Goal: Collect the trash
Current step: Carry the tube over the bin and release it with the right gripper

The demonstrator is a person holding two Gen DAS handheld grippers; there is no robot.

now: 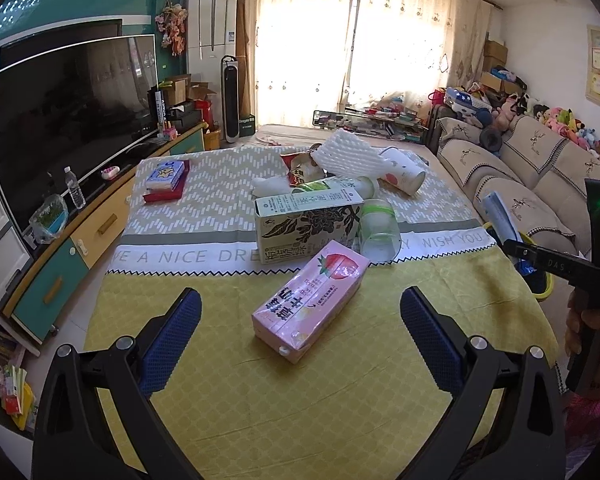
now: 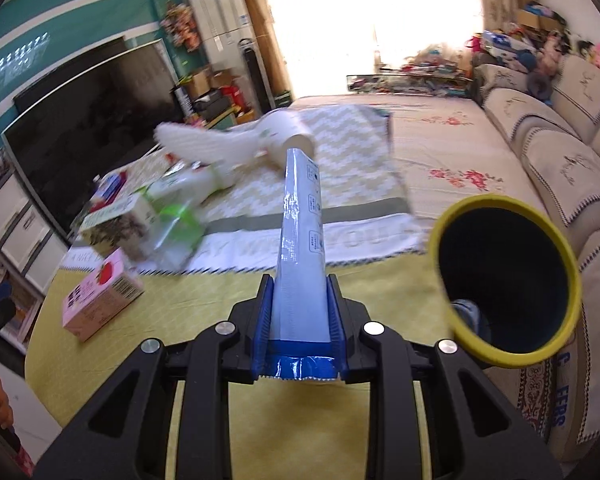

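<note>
**tidybot_fan:** Closest thing to the lens is the right gripper (image 2: 300, 312) itself, blue pads clenched on a long white-and-blue wrapper (image 2: 302, 240), pinched low near its crimped blue end. The wrapper sticks straight out ahead, long axis in line with the fingers, free tip toward the paper cup (image 2: 290, 138) further up the table. The yellow-rimmed bin (image 2: 504, 280) sits just to the right, mouth tipped toward the camera, something already lying in the bottom.

**couchlurker:** And the left one?

**tidybot_fan:** The left gripper (image 1: 300, 328) hangs with its jaws spread wide and nothing in them, either side of the near end of the pink strawberry carton (image 1: 310, 300). That lies flat on the yellow cloth (image 1: 340, 400), long axis slanting away to the upper right.

**couchlurker:** So how should the drop go?

**tidybot_fan:** My guess: swing right until the free tip is over the dark opening, tilt it in first, then let go. Releasing early probably catches the wrapper on the rim.
</note>
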